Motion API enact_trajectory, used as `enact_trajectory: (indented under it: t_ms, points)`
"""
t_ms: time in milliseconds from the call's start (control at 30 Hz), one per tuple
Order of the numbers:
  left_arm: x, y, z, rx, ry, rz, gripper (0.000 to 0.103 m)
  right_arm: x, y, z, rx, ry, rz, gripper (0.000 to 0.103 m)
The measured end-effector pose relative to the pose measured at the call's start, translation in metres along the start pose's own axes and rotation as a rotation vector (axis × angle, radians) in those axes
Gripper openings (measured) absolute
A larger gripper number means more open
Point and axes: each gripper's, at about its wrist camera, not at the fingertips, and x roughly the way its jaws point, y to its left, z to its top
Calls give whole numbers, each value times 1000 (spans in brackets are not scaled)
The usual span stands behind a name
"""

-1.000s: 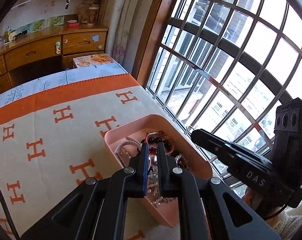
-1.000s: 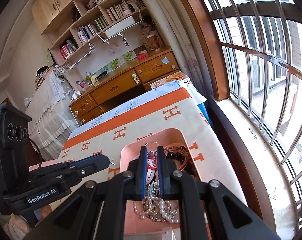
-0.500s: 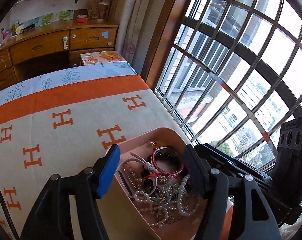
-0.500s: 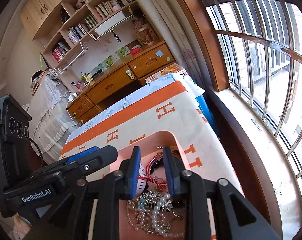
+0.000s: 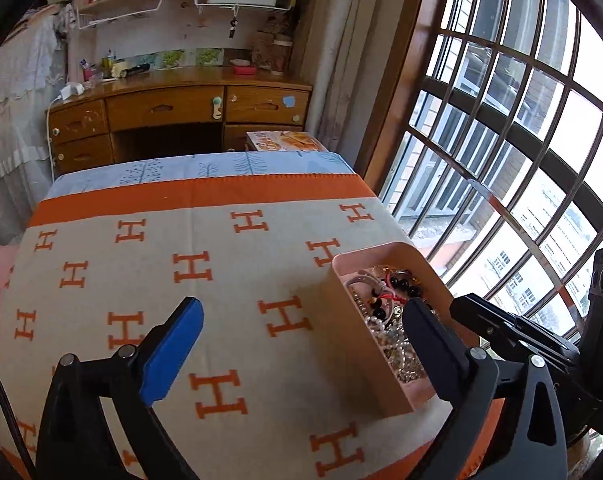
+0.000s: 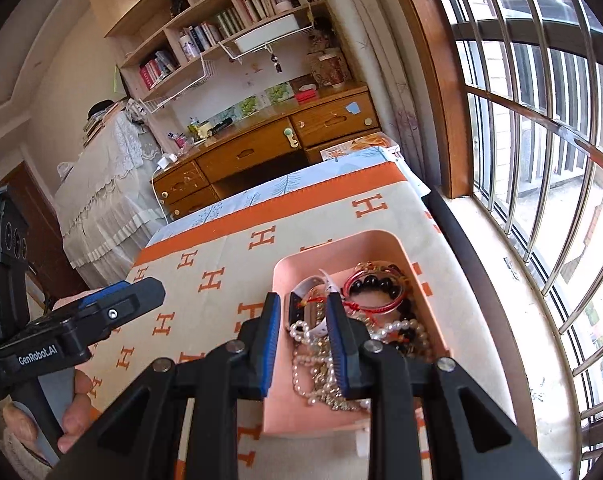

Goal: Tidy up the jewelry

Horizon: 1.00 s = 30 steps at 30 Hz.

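- A pink tray (image 6: pixel 385 242) sits near the right edge of the table (image 5: pixel 221 280), on the window side; it is rectangular with rounded corners and upright walls.
- Inside lies a tangled heap of jewelry: a pearl necklace (image 6: pixel 301 372), a black bead bracelet (image 6: pixel 375 285) ringed by a red bangle (image 6: pixel 375 306), a white watch strap (image 6: pixel 307 286) and some glittery pieces too jumbled to tell apart.
- The table is covered by a cream cloth (image 5: pixel 161 264) with orange H marks and an orange band at the far end, over a pale blue sheet (image 5: pixel 205 168).
- Beyond the table stand a wooden desk (image 5: pixel 173 108) with drawers and shelves of books (image 6: pixel 229 20); a barred window (image 5: pixel 521 140) runs along the right.
- The left gripper (image 5: pixel 301 336) is spread wide over the table: its blue-padded left finger hangs over bare cloth, its right finger over the tray's contents, so the tray's left wall lies between them.
- The right gripper (image 6: pixel 303 344) is partly open, holding nothing; its fingers (image 6: pixel 271 344) straddle the tray's left wall and the pearls, one outside over the cloth, the other over the jewelry.
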Motion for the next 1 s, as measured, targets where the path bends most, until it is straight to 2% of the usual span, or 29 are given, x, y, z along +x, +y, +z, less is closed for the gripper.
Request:
enact_trajectory:
  t_ms: [100, 233, 267, 500, 633, 867, 1000]
  points:
    - [-27, 12, -17, -14, -22, 58, 102, -7, 18, -10, -32, 23, 10, 28]
    - [-60, 27, -39, -58, -9, 146, 102, -22, 42, -23, -71, 25, 13, 51]
    - [-66, 29, -44, -64, -4, 165, 102, -26, 48, -25, -78, 21, 13, 53]
    - [-111, 30, -72, -83, -38, 320, 102, -57, 89, -40, -129, 14, 47, 55]
    - [-131, 32, -82, -111, -75, 353, 102, -69, 106, -48, -160, -13, 18, 56]
    - [-154, 29, -94, -96, -134, 429, 102, -75, 129, -64, -217, -36, -5, 57]
    - [-159, 38, -99, -122, -137, 422, 102, -77, 135, -71, -219, -42, -7, 57]
